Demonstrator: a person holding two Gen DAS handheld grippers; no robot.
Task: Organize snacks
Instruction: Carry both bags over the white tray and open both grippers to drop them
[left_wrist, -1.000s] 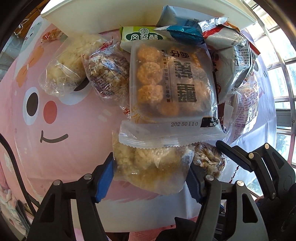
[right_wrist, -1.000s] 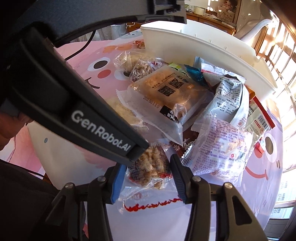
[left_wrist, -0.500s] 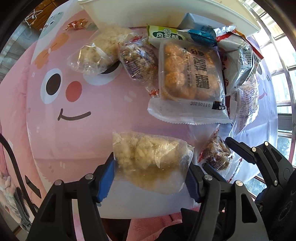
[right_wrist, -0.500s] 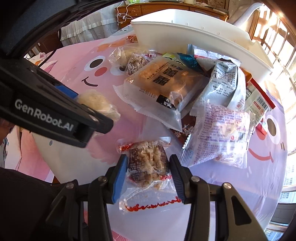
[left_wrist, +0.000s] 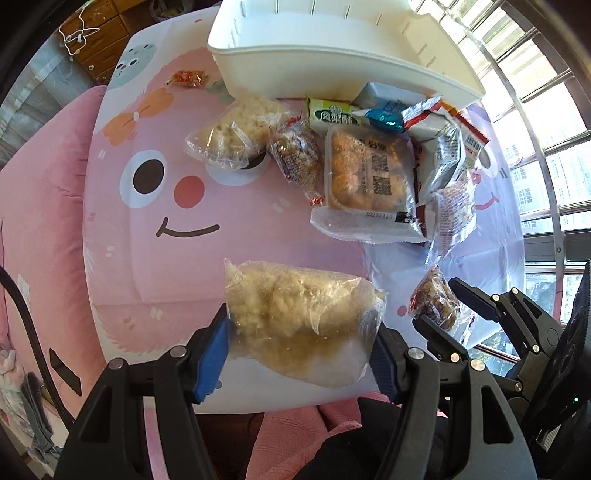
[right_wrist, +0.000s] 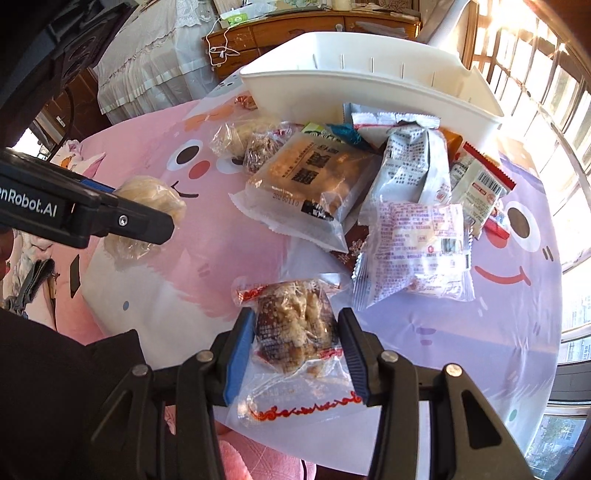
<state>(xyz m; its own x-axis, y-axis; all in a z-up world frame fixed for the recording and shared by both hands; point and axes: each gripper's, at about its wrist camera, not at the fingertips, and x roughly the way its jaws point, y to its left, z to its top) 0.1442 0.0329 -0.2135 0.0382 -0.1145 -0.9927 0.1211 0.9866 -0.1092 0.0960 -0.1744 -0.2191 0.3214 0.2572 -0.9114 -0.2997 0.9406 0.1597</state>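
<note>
Now left gripper (left_wrist: 301, 354) clamps pale snack bag (left_wrist: 299, 314); right gripper (right_wrist: 295, 354) clamps brown snack bag (right_wrist: 295, 325).

At six o'clock the left gripper (left_wrist: 301, 345) clamps a clear plastic packet of pale crumbly snack (left_wrist: 299, 314) above the pink cartoon-face tablecloth (left_wrist: 207, 236). At four o'clock the right gripper (left_wrist: 437, 304) grips a small clear packet of brown snack (left_wrist: 434, 301). A white plastic bin (left_wrist: 332, 62) sits at twelve o'clock, with a heap of wrapped snacks (left_wrist: 369, 166) just below it.
</note>
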